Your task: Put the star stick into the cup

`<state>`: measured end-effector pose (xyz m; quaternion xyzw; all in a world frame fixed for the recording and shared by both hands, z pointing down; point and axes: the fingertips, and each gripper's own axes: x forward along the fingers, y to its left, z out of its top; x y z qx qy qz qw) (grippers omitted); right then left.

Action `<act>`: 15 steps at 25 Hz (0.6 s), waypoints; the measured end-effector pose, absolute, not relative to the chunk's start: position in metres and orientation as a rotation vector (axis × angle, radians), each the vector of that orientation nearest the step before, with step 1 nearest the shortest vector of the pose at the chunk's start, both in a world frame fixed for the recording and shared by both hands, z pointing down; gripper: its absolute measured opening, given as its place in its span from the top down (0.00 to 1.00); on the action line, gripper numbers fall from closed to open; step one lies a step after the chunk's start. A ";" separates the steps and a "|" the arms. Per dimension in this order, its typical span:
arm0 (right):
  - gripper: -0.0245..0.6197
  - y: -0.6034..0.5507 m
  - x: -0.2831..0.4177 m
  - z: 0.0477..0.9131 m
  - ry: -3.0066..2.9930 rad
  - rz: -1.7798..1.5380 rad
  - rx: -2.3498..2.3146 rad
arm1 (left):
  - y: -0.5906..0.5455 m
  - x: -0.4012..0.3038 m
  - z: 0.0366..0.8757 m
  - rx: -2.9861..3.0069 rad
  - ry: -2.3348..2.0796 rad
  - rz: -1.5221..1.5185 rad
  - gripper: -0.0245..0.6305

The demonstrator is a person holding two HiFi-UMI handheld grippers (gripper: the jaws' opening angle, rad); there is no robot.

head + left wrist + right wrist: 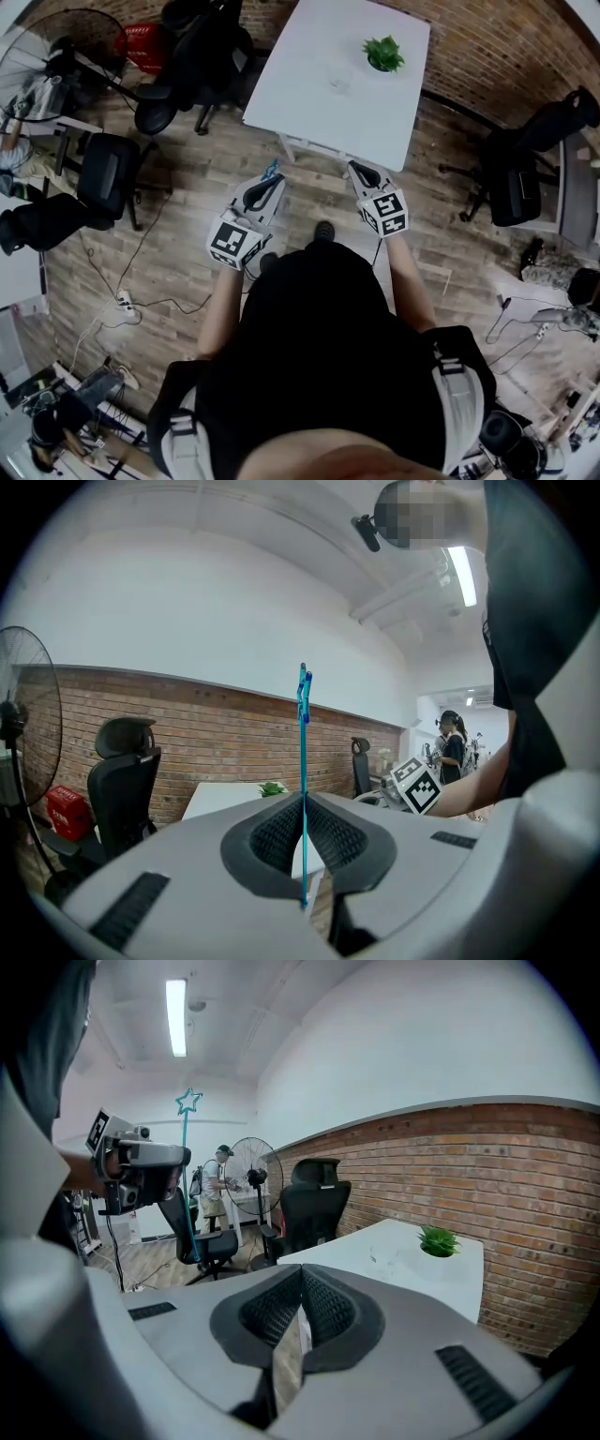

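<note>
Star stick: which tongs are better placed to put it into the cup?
Left, I judge: the left tongs are shut on the star stick, while the right tongs are shut, empty.

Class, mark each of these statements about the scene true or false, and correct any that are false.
1. The left gripper is shut on the star stick. True.
2. The right gripper grips a cup. False: its jaws are together with nothing between them.
3. A small green plant stands on the white table. True.
4. The star stick is in the cup. False: the left gripper holds it upright, away from the table, while the cup stands on the table near the plant.
</note>
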<state>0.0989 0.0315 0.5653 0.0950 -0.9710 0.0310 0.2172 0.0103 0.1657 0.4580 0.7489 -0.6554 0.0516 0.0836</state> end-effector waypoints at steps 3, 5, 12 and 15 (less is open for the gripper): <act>0.97 0.025 0.099 0.568 -2.689 0.094 0.238 | 0.157 0.012 0.462 2.209 -1.970 0.153 0.92; 0.97 0.021 0.101 0.571 -2.685 0.093 0.221 | 0.150 0.013 0.464 2.194 -1.976 0.154 0.92; 0.97 -0.006 0.117 0.579 -2.673 0.107 0.222 | 0.121 0.022 0.467 2.191 -1.979 0.157 0.92; 0.97 -0.010 0.119 0.578 -2.667 0.112 0.218 | 0.115 0.024 0.459 2.197 -1.985 0.135 0.92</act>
